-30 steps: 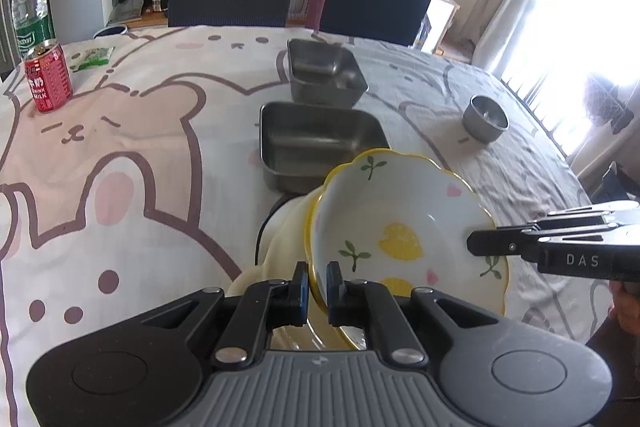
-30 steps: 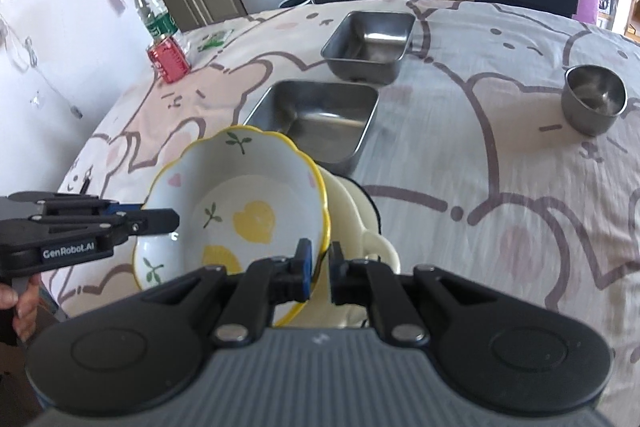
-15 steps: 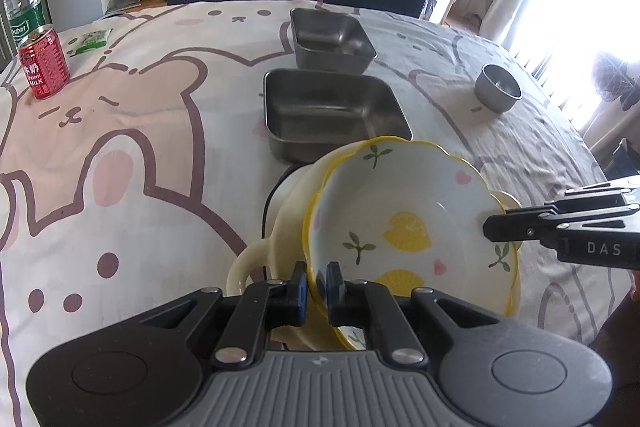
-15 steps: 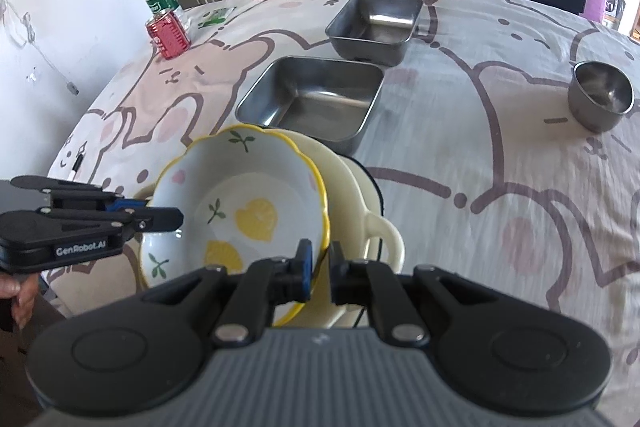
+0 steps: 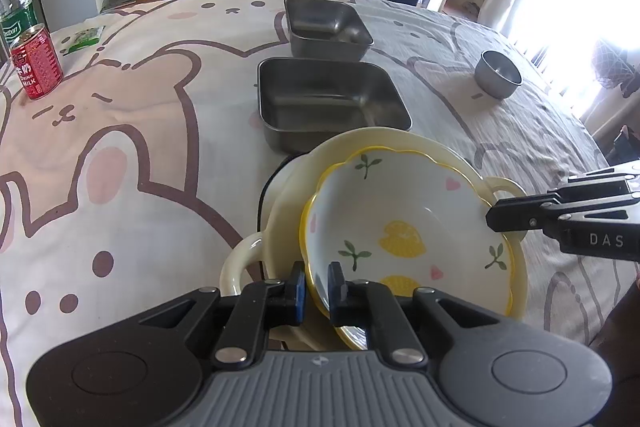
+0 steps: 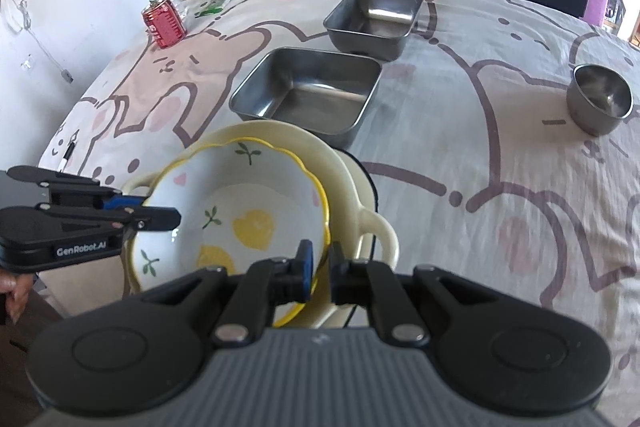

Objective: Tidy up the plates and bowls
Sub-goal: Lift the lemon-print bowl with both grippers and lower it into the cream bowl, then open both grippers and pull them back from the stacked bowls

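A white bowl with a yellow scalloped rim and lemon prints (image 5: 400,227) (image 6: 248,203) lies slightly tilted inside a larger cream two-handled dish (image 5: 360,147) (image 6: 336,163). My left gripper (image 5: 316,289) is shut on the bowl's near-left rim; in the right wrist view it (image 6: 160,209) comes in from the left. On the opposite rim my right gripper (image 6: 320,273) is also shut, and it shows at the right of the left wrist view (image 5: 494,217). Whether the bowl rests fully on the dish I cannot tell.
Just behind the dish sits a large square steel tray (image 5: 332,99) (image 6: 308,91), with a smaller one (image 5: 326,27) (image 6: 376,15) beyond it. A small steel cup (image 5: 498,73) (image 6: 600,103) stands right. A red can (image 5: 36,61) and water bottle (image 5: 14,7) stand far left. Two chairs line the far edge.
The lemon bowl has come down from a raised, steeper tilt into the cream dish and lies flatter. Both grippers stay shut on its rim.
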A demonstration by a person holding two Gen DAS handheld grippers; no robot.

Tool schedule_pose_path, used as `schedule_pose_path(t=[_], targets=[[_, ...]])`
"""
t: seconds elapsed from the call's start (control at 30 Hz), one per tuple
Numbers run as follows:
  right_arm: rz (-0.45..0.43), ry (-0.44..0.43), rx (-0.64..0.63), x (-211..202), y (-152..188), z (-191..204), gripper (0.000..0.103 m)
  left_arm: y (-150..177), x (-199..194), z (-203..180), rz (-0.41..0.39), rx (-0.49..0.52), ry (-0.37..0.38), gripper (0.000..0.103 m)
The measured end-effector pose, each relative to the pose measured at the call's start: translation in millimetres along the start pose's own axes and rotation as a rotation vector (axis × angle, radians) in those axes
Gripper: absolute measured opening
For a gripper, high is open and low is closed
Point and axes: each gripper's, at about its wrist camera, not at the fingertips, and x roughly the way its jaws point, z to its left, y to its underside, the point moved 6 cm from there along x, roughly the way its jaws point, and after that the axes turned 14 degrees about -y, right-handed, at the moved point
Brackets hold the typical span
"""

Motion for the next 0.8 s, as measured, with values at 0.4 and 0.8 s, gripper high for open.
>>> schedule_pose_path(t=[0.4,0.8], targets=[[0.003,-0.035,-0.010,3.9,2.4,3.3,0.032,-1.8,0.0,-3.6,0.030,0.006,0.039,0.029],[-0.046,-0.063,-0.036,-16.9,1.8,9.9,0.072,-16.8,-30.7,1.4,-0.072,0.013,0.018,0.074]])
